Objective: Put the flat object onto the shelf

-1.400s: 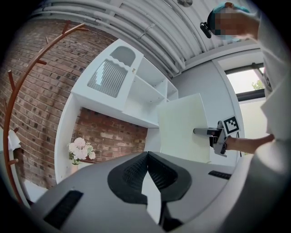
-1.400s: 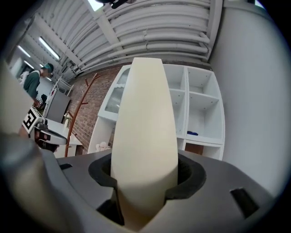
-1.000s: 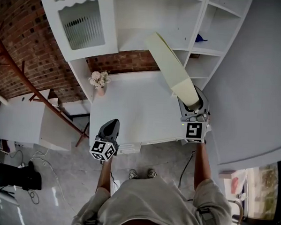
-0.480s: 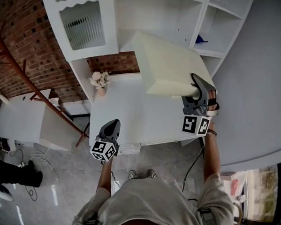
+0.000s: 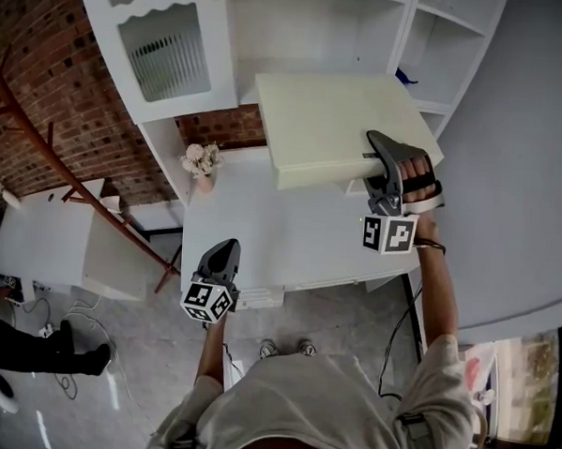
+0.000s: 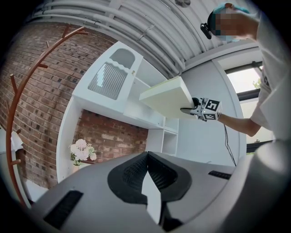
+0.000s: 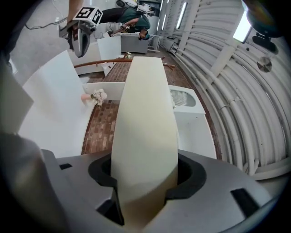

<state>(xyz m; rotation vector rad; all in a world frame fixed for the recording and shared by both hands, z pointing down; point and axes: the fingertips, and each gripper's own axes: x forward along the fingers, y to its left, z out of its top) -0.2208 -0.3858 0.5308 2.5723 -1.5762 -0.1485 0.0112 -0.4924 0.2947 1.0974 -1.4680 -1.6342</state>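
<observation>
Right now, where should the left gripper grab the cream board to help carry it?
Probably its near edge, toward the left corner, coming from the person's side with jaws level. The cream board lies flat and thin, and the right gripper clamps that edge's right end.

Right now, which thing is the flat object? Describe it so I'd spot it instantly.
Start at the tall white shelf unit against the brick wall. In front of it, above the white table, the right gripper grips a broad cream slab, held roughly level. It alone is cream among all the white furniture.
</observation>
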